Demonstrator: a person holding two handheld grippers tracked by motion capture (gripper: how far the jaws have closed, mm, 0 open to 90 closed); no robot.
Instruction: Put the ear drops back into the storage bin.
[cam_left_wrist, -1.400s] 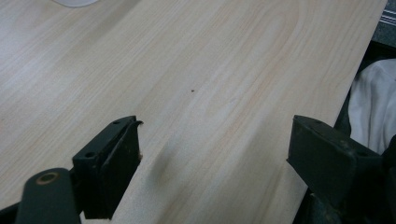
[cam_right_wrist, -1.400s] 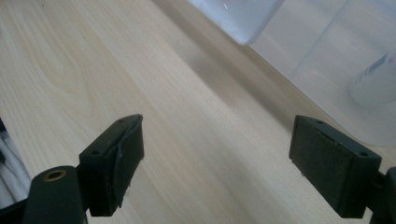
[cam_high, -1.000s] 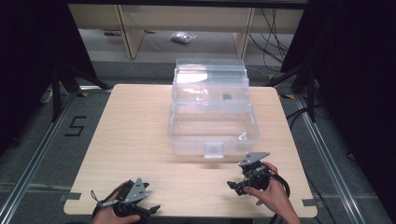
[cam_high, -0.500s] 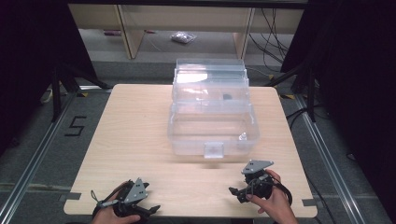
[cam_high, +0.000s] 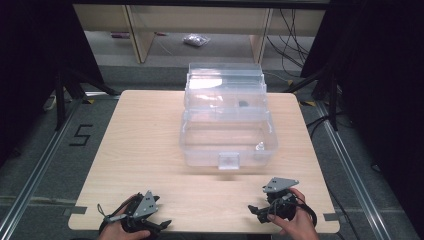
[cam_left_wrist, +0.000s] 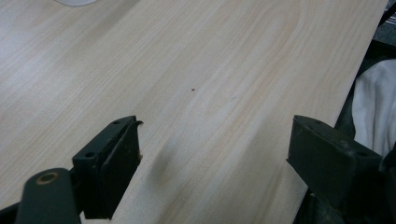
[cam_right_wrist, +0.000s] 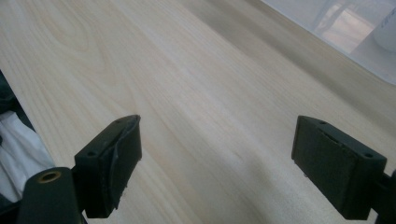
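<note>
A clear plastic box (cam_high: 227, 150) stands open mid-table, its lid section (cam_high: 225, 90) raised behind it. A small white bottle (cam_high: 259, 146) sits in the box's right front corner, and a small dark item (cam_high: 243, 104) lies in the lid section. My left gripper (cam_high: 159, 226) rests at the table's front left, open over bare wood (cam_left_wrist: 215, 158). At the front right, my right gripper (cam_high: 256, 212) is open too, nothing between its jaws (cam_right_wrist: 217, 163). The right gripper view catches the box's wall (cam_right_wrist: 336, 23) and the bottle (cam_right_wrist: 385, 32) at its top right.
The wooden table (cam_high: 145, 140) has bare surface left of and in front of the box. Beyond its far edge stand shelf legs (cam_high: 137, 35), with a small bag (cam_high: 196, 40) on the floor. Cables (cam_high: 295, 30) hang at the back right. Dark frames flank both sides.
My right gripper has drawn back from the box toward the table's front edge. The left gripper has stayed where it was.
</note>
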